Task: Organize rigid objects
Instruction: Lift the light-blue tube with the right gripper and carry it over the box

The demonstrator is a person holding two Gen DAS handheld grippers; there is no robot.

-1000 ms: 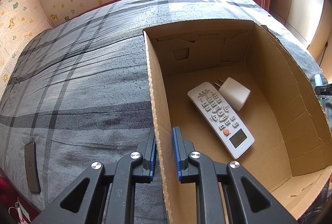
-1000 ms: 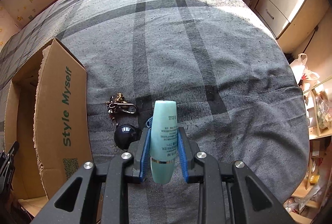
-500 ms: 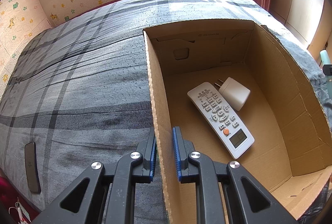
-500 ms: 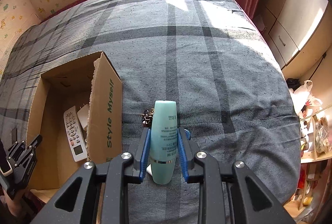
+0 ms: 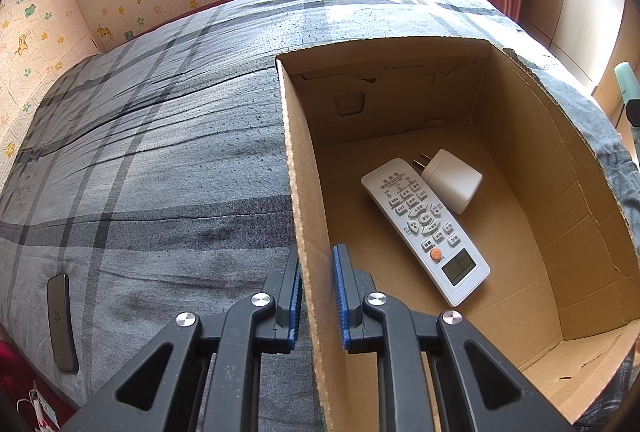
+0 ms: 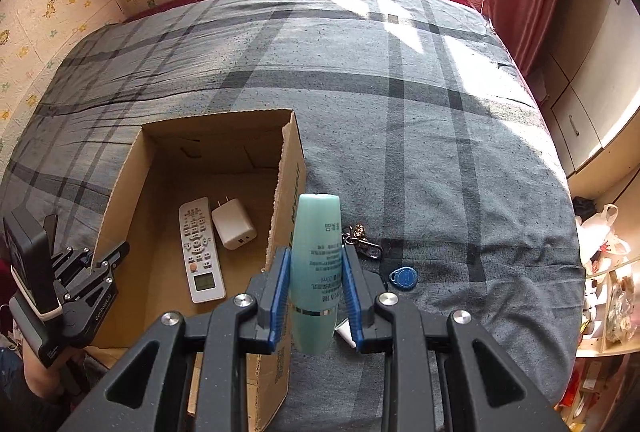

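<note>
My right gripper [image 6: 314, 288] now carries the teal bottle [image 6: 316, 264] higher and leftward, over the cardboard box's [image 6: 286, 168] right wall, off the bed.

Green letters "MYSE" are partly read on the cardboard box [image 6: 295, 188] wall, just left of the right tool [image 6: 314, 296]; bottle [image 6: 316, 264] print stays illegible.

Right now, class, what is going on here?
Someone is packing bedtop items into a cardboard box. The left claw straddles the box's left wall. The right claw holds a teal bottle above the box's right edge. A remote and charger already lie inside; keys and a blue tag wait on the bedspread.
</note>
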